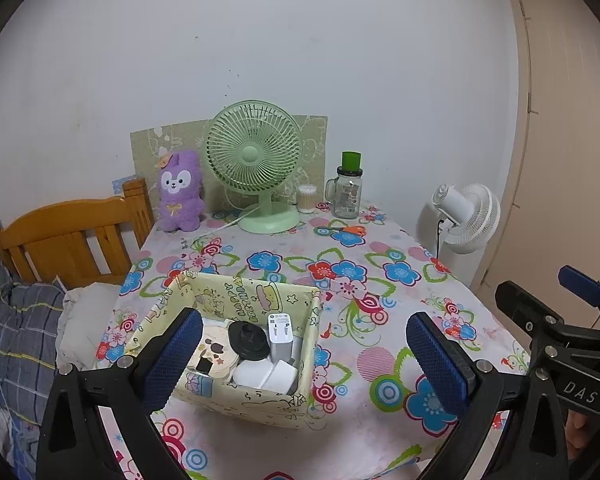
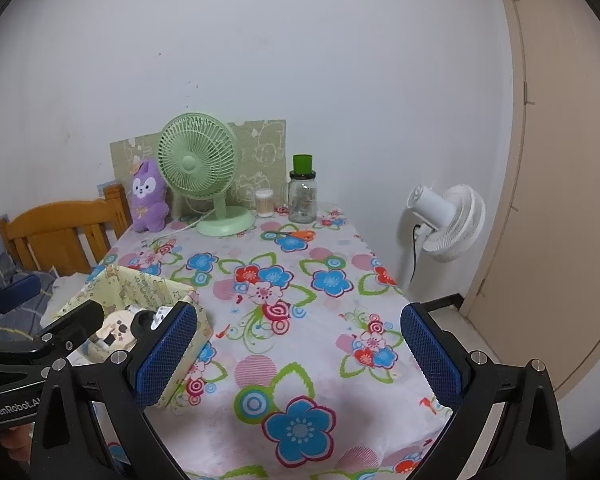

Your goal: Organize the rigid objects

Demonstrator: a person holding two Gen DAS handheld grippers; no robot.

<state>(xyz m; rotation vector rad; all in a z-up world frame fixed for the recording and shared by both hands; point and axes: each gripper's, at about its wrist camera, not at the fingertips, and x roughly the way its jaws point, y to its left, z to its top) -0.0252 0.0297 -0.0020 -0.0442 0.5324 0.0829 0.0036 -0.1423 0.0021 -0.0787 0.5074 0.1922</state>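
- The left gripper [image 1: 305, 354] hangs above the near part of the table, its blue-padded fingers [image 1: 173, 358] spread wide and holding nothing.
- The right gripper [image 2: 299, 354] hangs beside it to the right, over bare cloth, fingers likewise spread and empty.
- Between the left gripper's fingers and a little beyond them sits the storage box [image 1: 244, 394], an open, pale yellow box with cartoon prints, on the near-left part of the flowered tablecloth [image 1: 380, 280].
- Inside the box lie the rigid things: a white charger [image 1: 281, 336] standing upright near the right wall, a black round lid [image 1: 247, 339] left of it, a cream round case [image 1: 216, 354] with dark spots further left, and two white adapters [image 1: 266, 376] against the near wall.
- Past the middle of the table, towards the far right, lie orange-handled scissors [image 1: 346, 230], flat and well apart from the box.
- Along the far edge, left to right: a purple plush bunny [image 1: 180, 192], a green desk fan [image 1: 256, 168], a cotton swab jar [image 1: 307, 199] and a glass mug jar [image 1: 347, 196] with a green cap on top.
- A wooden headboard [image 1: 72, 236] stands left of the table; a white floor fan [image 1: 466, 216] stands on the right, near the door [image 1: 568, 140].
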